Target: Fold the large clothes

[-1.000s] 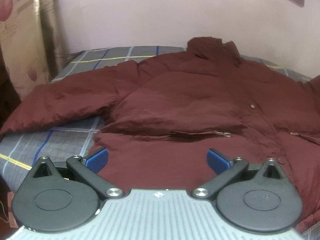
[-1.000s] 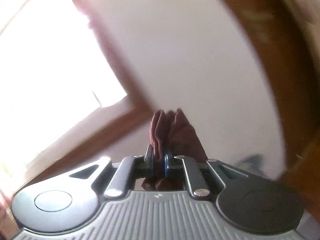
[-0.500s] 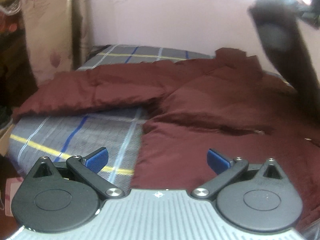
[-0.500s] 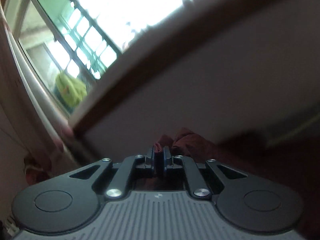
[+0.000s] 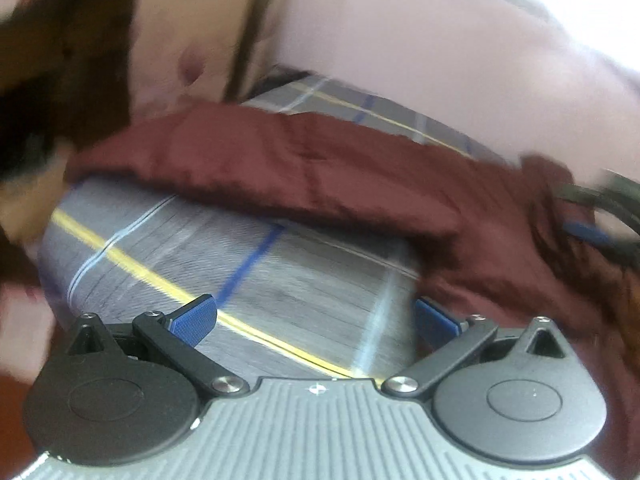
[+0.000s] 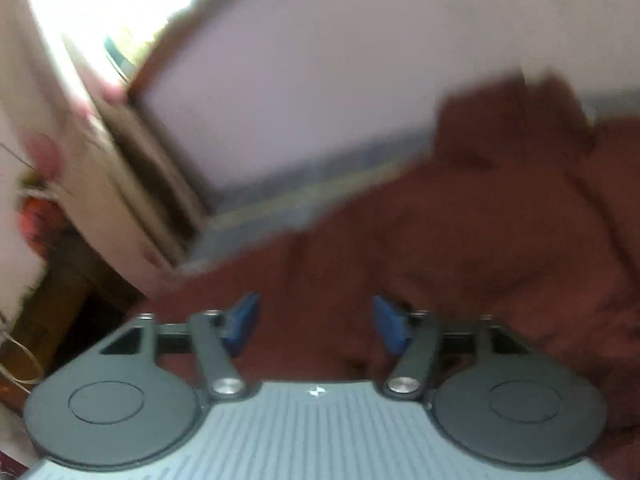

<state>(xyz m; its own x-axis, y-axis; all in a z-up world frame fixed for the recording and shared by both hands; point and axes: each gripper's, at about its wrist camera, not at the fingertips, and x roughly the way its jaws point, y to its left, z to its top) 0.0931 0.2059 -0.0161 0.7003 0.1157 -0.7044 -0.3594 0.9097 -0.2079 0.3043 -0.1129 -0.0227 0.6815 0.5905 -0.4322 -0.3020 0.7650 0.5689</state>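
Note:
A dark red padded jacket (image 5: 320,168) lies spread on a bed; its long sleeve runs across the left wrist view, and its body (image 6: 460,232) fills the right wrist view. My left gripper (image 5: 316,316) is open above the bare plaid bedspread (image 5: 256,264), just short of the sleeve, with nothing between its fingers. My right gripper (image 6: 316,324) hangs low over the jacket with its jaws opening; the blue pads stand apart and press on no cloth. The right gripper's blue pad (image 5: 588,234) also shows at the jacket's far right in the left wrist view.
The bed with the grey plaid spread stands against a pale wall (image 5: 420,52). A floral curtain (image 5: 192,32) hangs at the bed's far left corner. A window with a brown frame (image 6: 132,76) is at the left. Both views are motion-blurred.
The right gripper dropped from high up, where it was shut on a fold of the jacket, down over the jacket, and its jaws parted. The left gripper slid left toward the sleeve and rolled.

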